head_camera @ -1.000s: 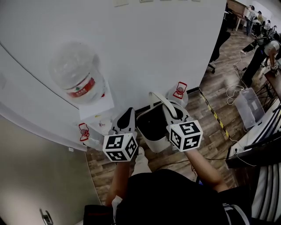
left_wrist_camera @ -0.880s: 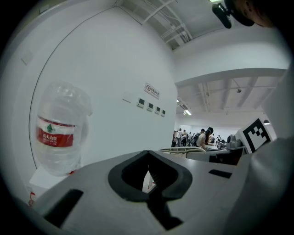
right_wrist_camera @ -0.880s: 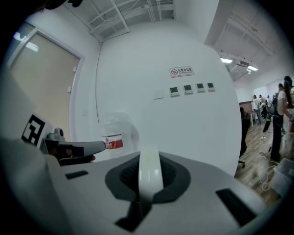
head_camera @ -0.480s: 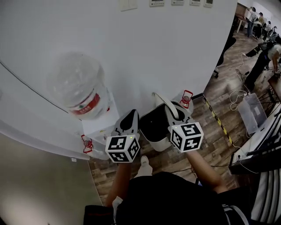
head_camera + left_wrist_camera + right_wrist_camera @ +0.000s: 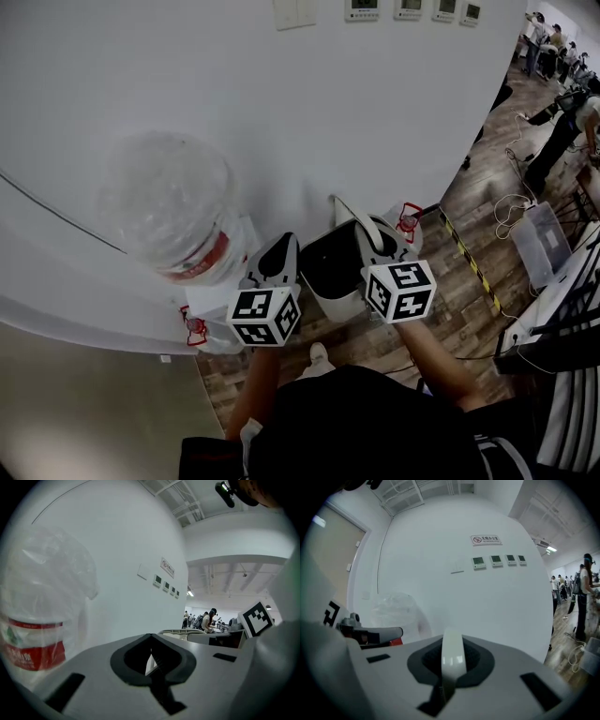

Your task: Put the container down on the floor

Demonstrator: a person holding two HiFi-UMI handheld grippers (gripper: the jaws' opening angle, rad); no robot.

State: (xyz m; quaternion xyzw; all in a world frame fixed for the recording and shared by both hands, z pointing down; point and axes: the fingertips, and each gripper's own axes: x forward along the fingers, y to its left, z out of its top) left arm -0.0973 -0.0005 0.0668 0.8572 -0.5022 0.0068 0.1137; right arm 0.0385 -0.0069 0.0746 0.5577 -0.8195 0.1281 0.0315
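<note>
Container (image 5: 343, 302): white bin with a dark inside, open top up; it sits between the two grippers, close to the wall (image 5: 309, 103) and just right of the water bottle. Whether its base touches the floor (image 5: 455, 286) cannot be told.
Handle (image 5: 453, 658): pale curved band, raised upright over the container's mouth.
Right gripper (image 5: 375, 236): clenched on the handle, which runs up through the dark hollow between its jaws.
Left gripper (image 5: 278, 251): jaws drawn together at the container's left rim; only a pale sliver shows through the gap, and it cannot be identified.
Water bottle (image 5: 173, 211): large, clear, red label, inverted on a white dispenser (image 5: 220, 281) at the wall.
Jug (image 5: 409, 221): red-trimmed neck, on the floor just right of the container.
Wall panels (image 5: 412, 7): a row of small displays, high on the wall.
</note>
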